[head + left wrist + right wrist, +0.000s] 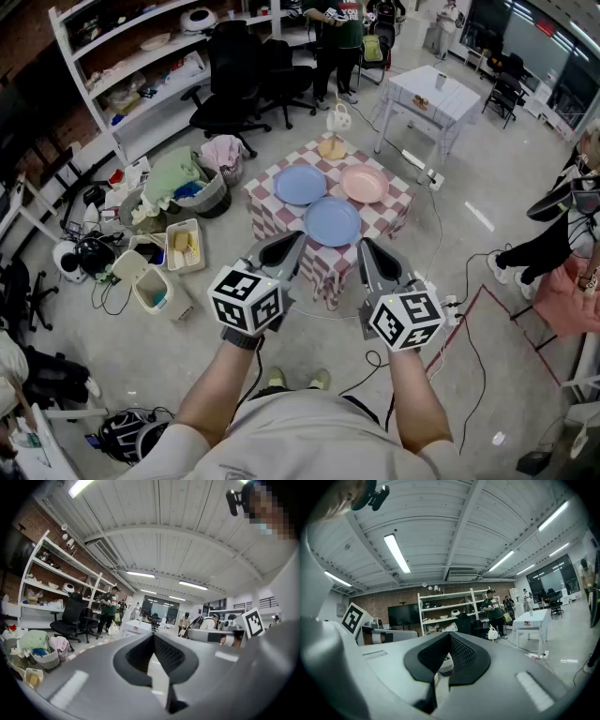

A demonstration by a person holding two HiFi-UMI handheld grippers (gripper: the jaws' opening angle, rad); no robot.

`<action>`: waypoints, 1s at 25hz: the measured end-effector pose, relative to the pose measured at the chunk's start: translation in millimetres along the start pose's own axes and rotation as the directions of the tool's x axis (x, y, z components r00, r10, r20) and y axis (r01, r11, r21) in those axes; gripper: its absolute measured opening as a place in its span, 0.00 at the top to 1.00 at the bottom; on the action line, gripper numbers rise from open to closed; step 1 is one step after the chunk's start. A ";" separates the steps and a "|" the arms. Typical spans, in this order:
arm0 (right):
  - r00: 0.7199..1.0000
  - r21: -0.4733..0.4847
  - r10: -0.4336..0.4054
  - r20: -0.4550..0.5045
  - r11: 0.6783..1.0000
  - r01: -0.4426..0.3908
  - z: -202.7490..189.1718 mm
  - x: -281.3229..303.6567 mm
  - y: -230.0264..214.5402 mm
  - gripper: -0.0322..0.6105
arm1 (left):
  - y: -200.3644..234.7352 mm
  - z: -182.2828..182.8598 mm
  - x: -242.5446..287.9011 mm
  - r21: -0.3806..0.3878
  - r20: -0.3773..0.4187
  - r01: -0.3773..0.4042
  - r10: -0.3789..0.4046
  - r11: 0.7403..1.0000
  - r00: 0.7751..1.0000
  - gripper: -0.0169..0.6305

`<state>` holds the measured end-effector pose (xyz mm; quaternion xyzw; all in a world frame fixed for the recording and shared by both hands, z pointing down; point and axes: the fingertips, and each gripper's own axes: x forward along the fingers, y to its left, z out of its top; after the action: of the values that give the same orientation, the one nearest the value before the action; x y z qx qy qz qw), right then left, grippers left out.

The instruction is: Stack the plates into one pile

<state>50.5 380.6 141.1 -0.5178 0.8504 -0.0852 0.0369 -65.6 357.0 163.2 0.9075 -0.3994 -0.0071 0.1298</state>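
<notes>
**On the checkered table [396,212]: one flat layer, no pile**

Far left of the checkered table, white shelving [112,56] lines a brick wall. A laundry basket [202,192] heaped with clothes sits on the grey floor between the shelving and the table. Black office chairs [230,80] stand beyond the table's far left corner.

On the red-and-white cloth, a blue plate [300,185] lies at the far left and a second blue plate [332,221] at the near middle, just beside it. A pink plate [365,184] lies at the far right. A small yellowish dish [331,147] rests at the far edge.

A person in a green top [337,37] stands well beyond the table, and a white table [433,94] stands beyond and to its right.

On the near side, the left gripper [298,236] and right gripper [364,244] are held level, short of the table's near edge. Each has its jaws clenched together on nothing.
</notes>
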 end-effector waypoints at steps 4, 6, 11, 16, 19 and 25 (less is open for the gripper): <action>1.000 0.000 0.002 0.000 1.000 -0.002 1.2 -0.7 -1.9 0.94 | -3.3 0.0 2.7 -0.001 0.000 0.002 -0.002 1.000 1.000 0.96; 1.000 -0.001 0.003 0.000 1.000 -0.003 1.4 -1.4 -2.9 0.94 | -4.8 -0.3 4.0 -0.002 -0.001 0.003 -0.003 1.000 1.000 0.96; 1.000 0.002 0.002 -0.001 1.000 -0.002 1.7 -5.7 -4.8 0.94 | -8.9 -1.3 4.6 -0.007 -0.004 0.001 -0.001 1.000 1.000 0.96; 1.000 0.023 0.015 0.010 1.000 -0.015 5.5 -11.0 -10.7 0.94 | -16.2 -2.7 9.9 -0.017 -0.005 0.003 -0.003 1.000 1.000 0.96; 1.000 0.033 0.019 0.021 0.999 -0.020 6.1 -18.5 -16.1 0.94 | -21.8 -7.1 11.0 -0.019 -0.007 -0.004 0.003 1.000 1.000 0.96; 0.998 0.054 0.023 0.055 0.998 -0.026 12.5 -25.8 -30.3 0.94 | -25.4 -5.6 15.8 0.002 0.003 -0.024 0.024 1.000 1.000 0.96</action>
<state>90.8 388.6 133.7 -0.5081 0.8529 -0.0938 0.0750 -35.8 363.2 163.9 0.9027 -0.4107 -0.0063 0.1284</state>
